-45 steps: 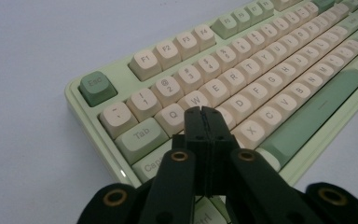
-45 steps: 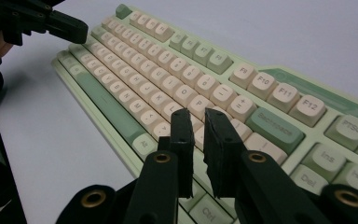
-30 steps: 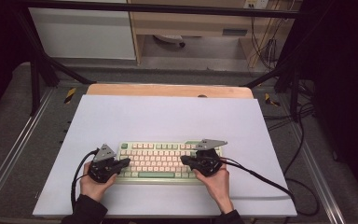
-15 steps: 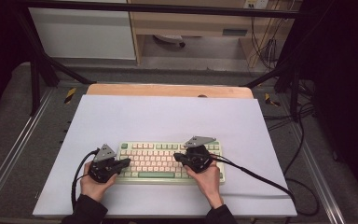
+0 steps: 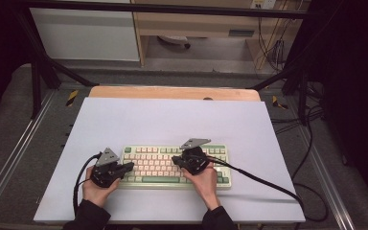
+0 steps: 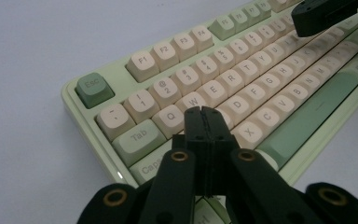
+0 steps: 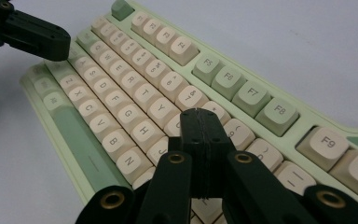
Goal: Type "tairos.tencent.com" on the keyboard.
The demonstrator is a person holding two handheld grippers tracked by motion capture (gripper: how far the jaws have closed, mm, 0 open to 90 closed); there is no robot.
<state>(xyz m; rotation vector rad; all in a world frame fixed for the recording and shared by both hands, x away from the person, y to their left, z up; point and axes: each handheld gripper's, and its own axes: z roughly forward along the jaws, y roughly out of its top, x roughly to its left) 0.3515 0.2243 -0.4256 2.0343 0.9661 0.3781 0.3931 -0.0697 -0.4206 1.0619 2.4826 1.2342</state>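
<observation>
1. A white table mat (image 5: pixel 172 120) is seen across the middle of the high view, laid over a wooden tabletop (image 5: pixel 172 92) whose edge shows along the mat's upper side.
2. A pale green keyboard (image 5: pixel 223 165) with cream and green keys is located in the lower centre of the high view, flat on the mat. In the left gripper view it runs from the lower left to the upper right (image 6: pixel 121 79); in the right gripper view it runs from the upper left to the lower right (image 7: pixel 307 116).
3. The left gripper (image 5: pixel 124 167) is held over the keyboard's left end. Its jaws are pressed together with nothing between them, tips above the Q–W keys (image 6: pixel 202 111).
4. The right gripper (image 5: pixel 176 160) is held over the keyboard's middle-right. Its jaws are likewise pressed together and empty, tips above the number row (image 7: pixel 199 113).
5. Whether either tip touches a key cannot be told.
</observation>
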